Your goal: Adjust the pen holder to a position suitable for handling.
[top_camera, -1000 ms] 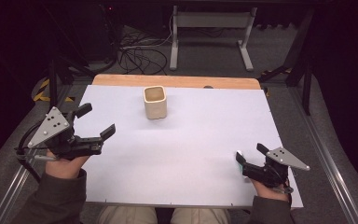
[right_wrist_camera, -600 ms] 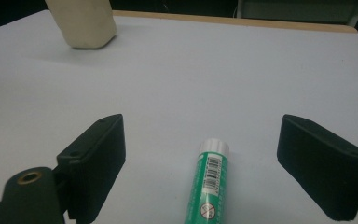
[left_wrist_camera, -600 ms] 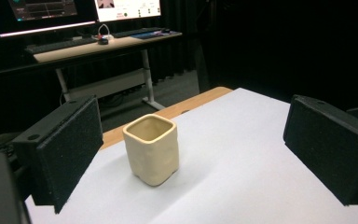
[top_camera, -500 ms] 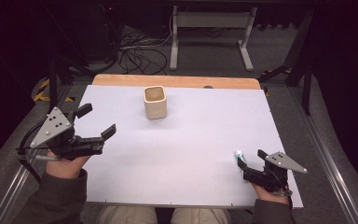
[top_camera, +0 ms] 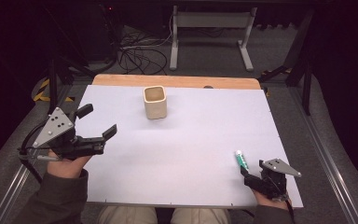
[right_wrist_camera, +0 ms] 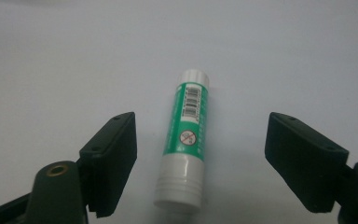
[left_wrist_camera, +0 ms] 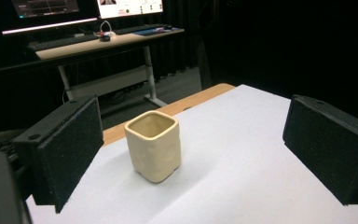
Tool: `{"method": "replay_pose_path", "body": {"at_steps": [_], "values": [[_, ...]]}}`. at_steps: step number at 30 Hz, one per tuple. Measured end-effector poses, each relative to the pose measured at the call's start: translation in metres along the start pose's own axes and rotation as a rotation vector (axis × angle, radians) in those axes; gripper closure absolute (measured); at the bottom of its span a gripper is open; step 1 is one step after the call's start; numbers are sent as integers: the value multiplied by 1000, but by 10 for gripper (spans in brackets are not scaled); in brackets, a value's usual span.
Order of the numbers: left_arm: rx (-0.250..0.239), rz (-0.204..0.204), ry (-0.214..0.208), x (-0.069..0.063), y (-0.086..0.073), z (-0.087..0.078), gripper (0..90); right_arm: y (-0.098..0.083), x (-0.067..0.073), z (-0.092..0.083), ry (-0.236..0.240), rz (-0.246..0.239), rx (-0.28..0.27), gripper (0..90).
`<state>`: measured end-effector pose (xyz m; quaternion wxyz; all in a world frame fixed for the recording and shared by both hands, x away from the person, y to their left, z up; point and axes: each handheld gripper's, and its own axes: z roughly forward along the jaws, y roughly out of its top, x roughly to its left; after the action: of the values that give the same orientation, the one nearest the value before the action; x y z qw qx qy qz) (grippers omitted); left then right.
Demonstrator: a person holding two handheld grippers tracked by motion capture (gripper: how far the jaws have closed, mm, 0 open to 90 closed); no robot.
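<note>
A green and white glue stick (top_camera: pixel 240 159) (right_wrist_camera: pixel 186 140) lies flat on the white table top (top_camera: pixel 205 140) at the near right. My right gripper (top_camera: pixel 247 171) (right_wrist_camera: pixel 200 163) sits low behind it, and the stick's near end lies between the jaws. The jaws have just been closing, but both pads stand clear of the stick. A cream square cup (top_camera: pixel 154 101) (left_wrist_camera: pixel 154 144) stands upright at the far middle. At the left my left gripper (top_camera: pixel 99 121) (left_wrist_camera: pixel 198 154) is held open with nothing in it, pointing at the cup from a distance.
A wooden strip (top_camera: pixel 177 81) borders the table's far edge. Beyond it on the dark floor are a desk frame (top_camera: pixel 209 28) and cables (top_camera: pixel 135 53). The left gripper view shows a desk with monitors (left_wrist_camera: pixel 88 28) behind the cup.
My right gripper has sunk and drawn back toward the table's near edge, and the glue stick has come into sight ahead of its jaws. The left gripper and the cup have not moved.
</note>
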<state>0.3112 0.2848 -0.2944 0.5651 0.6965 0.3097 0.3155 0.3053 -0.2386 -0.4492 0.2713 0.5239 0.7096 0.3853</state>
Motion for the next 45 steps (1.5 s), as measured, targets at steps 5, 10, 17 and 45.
{"method": "replay_pose_path", "body": {"at_steps": [5, 10, 17, 45], "values": [[0, 1, -5, -2, 0, 1, 56, -4, 0, 1, -9, 17, 24, 312], [-1, -1, -2, 0, 0, 0, 56, -7, 1, 7, 25, 5, 65, 377], [-1, -3, -3, 0, 0, 0, 56, -11, 2, 10, 29, 1, 96, 433], [3, -7, -15, -1, -1, 2, 56, -14, 7, 9, -11, -45, 91, 650]]}}
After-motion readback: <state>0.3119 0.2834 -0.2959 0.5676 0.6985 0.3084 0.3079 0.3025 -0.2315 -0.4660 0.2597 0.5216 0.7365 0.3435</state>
